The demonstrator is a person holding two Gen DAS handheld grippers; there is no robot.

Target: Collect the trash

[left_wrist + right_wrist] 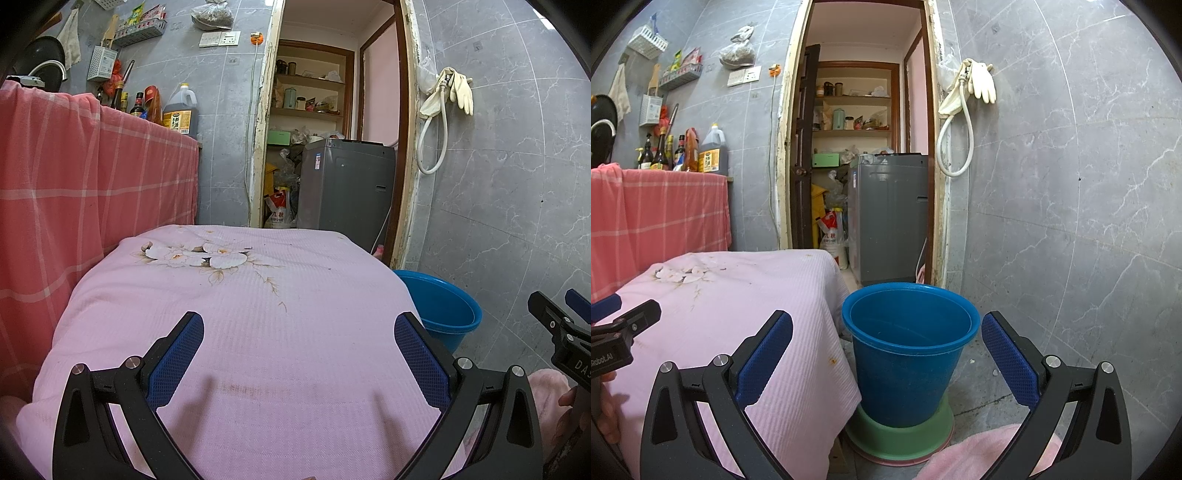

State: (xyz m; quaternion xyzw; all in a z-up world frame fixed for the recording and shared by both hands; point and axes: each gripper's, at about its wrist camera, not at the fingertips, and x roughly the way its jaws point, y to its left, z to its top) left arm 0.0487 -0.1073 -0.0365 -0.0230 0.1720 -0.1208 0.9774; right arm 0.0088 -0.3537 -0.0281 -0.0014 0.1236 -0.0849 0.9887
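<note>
My left gripper [299, 332] is open and empty above a table covered with a pink flower-print cloth [240, 302]. My right gripper [886, 332] is open and empty, hovering over a blue bucket [908, 354] that stands on a green base [901, 435] on the floor at the table's right. The bucket also shows in the left wrist view [439, 306]. Its inside looks empty from here. No loose trash shows on the cloth. The right gripper shows at the right edge of the left wrist view [561, 325], and the left gripper at the left edge of the right wrist view [617, 325].
A counter draped in red checked cloth [92, 177] with bottles [181, 110] stands to the left. Behind is a doorway with a grey washing machine [347, 184] and shelves. Grey tiled wall [1071, 221] with hanging gloves [982, 81] is on the right. Small crumbs lie on the floor [995, 373].
</note>
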